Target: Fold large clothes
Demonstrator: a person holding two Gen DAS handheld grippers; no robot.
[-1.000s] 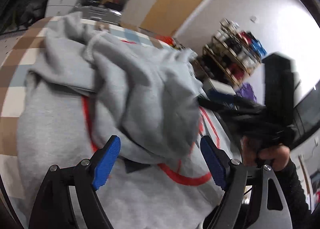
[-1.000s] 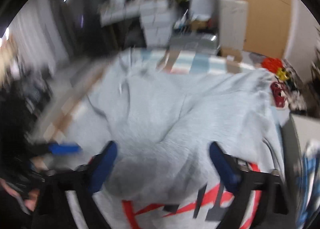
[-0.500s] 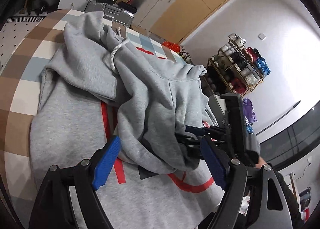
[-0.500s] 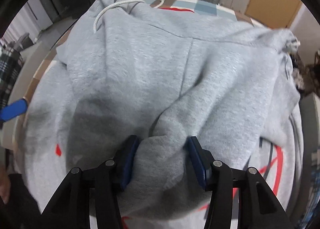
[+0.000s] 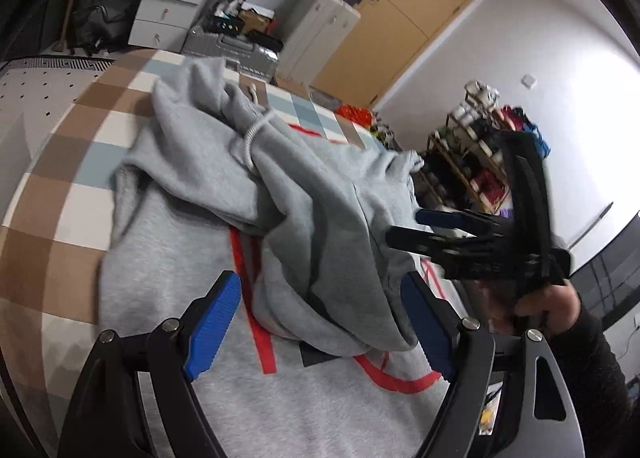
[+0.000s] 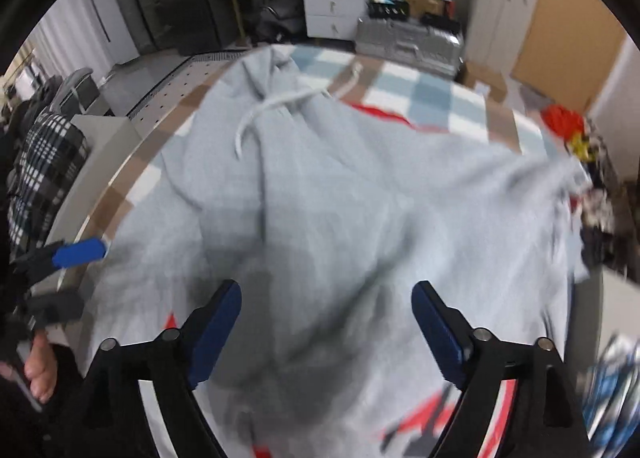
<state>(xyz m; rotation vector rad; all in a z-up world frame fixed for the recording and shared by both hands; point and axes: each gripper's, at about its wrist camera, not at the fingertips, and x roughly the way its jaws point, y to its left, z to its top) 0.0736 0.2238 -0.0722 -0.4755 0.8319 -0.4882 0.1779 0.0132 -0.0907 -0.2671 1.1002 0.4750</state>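
A large grey hoodie with a red and black print lies on the checkered table. Its hood, white drawstring and a folded-over part are heaped in the middle. My left gripper is open and empty just above the near edge of the heap. My right gripper is open and empty above the same grey fabric. It shows in the left wrist view at the right, close beside the fold. The left gripper's blue fingertip shows at the left of the right wrist view.
White drawers, a silver case and a white cabinet stand beyond the table's far edge. A shelf of shoes is at the right. A plaid cloth lies left of the table.
My right gripper was shut on a fold of the hoodie half a second ago; it has opened, let go and pulled back. The left gripper stays open in place.
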